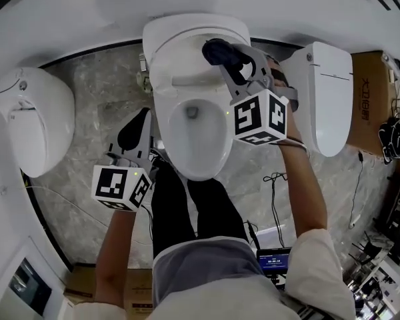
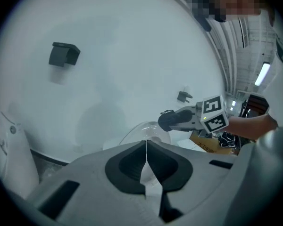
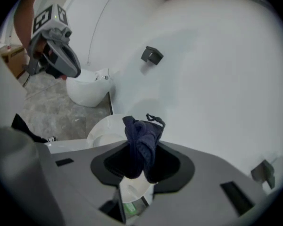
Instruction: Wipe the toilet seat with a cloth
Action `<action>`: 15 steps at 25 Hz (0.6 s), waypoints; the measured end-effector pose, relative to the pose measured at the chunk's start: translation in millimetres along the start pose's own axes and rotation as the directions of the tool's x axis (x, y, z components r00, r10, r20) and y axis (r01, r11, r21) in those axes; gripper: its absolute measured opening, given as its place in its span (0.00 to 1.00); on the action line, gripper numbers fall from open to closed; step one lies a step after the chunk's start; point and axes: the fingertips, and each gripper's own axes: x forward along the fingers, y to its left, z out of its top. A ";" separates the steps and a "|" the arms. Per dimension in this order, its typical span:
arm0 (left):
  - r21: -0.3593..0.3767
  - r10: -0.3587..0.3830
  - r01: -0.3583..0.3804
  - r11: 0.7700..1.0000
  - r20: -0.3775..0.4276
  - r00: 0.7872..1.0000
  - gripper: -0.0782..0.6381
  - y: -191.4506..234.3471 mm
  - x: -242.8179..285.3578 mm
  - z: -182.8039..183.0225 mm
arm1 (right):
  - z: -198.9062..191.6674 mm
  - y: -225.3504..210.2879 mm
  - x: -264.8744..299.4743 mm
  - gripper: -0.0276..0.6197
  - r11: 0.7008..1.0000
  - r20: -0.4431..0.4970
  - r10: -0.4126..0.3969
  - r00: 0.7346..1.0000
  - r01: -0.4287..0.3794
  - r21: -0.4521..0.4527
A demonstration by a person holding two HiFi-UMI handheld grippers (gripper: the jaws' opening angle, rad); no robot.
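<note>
A white toilet point(image 1: 197, 79) stands in the middle of the head view, its seat point(image 1: 161, 122) ringing the open bowl. My right gripper point(image 1: 228, 60) hangs over the back right of the toilet, shut on a bunched dark blue cloth point(image 1: 217, 49). In the right gripper view the cloth point(image 3: 141, 142) sticks up from between the closed jaws, above the toilet point(image 3: 106, 128). My left gripper point(image 1: 144, 115) is off the toilet's left side, above the floor, shut with nothing in it. In the left gripper view its jaws point(image 2: 145, 147) meet in a thin line, with the right gripper point(image 2: 181, 119) beyond.
A second white toilet point(image 1: 33, 122) stands at the left and a third point(image 1: 327, 99) at the right. A cardboard box point(image 1: 370, 89) and cables point(image 1: 275, 199) lie at the right. The person's black-trousered legs point(image 1: 187, 209) stand before the bowl. A black fitting point(image 2: 63, 54) is on the wall.
</note>
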 end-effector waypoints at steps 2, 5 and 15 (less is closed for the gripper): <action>0.059 -0.014 0.015 0.998 -0.007 1.000 0.12 1.6 12.4 7.2 | -0.5 -3.1 -15.2 0.23 0.996 0.032 -0.014 0.999 0.011 0.089; 0.155 -0.042 0.046 0.987 -0.032 0.999 0.12 2.5 34.5 14.4 | -3.5 -6.8 -38.2 0.23 0.974 0.080 -0.038 0.996 0.019 0.227; 0.414 -0.045 0.121 0.902 -0.189 0.981 0.26 6.5 117.0 31.6 | -44.2 -5.8 -91.3 0.23 0.898 0.080 -0.078 0.994 0.035 0.440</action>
